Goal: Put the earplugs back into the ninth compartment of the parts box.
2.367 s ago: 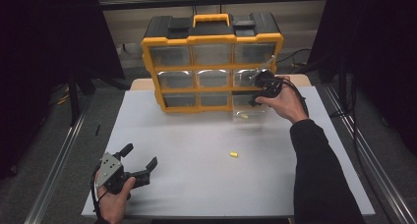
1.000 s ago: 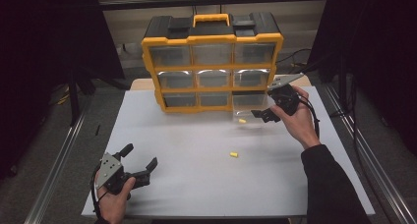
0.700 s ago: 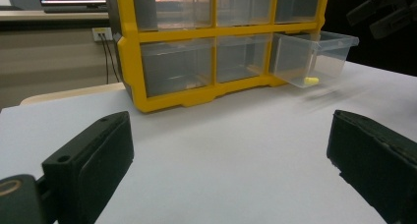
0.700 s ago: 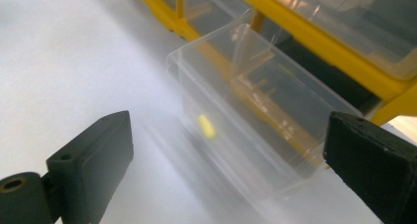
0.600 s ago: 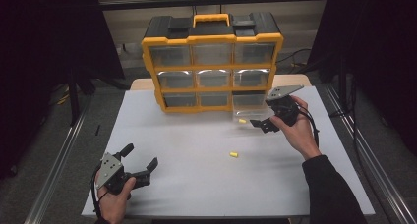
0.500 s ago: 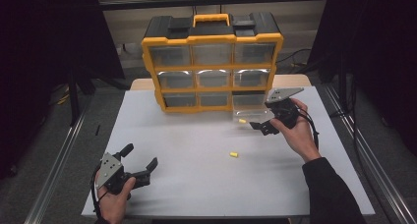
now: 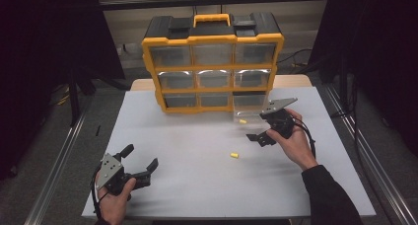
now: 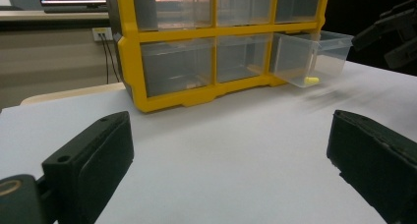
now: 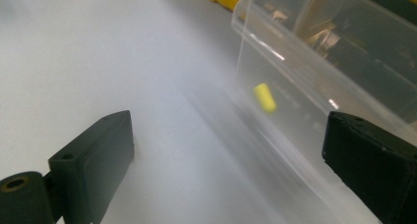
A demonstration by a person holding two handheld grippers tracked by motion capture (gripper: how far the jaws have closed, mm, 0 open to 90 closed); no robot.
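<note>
Drawer (image 7: 248,116) out, one plug (image 7: 242,121) inside — another (image 7: 234,155) lies on the counter (image 7: 197,136); both hand-held grippers (image 7: 257,134) (image 7: 139,163) gape, empty.

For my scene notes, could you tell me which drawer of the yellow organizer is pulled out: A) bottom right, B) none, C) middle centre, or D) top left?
A: the clear bottom-right drawer juts out of the organizer onto the table, with a small yellow piece inside it.
</note>
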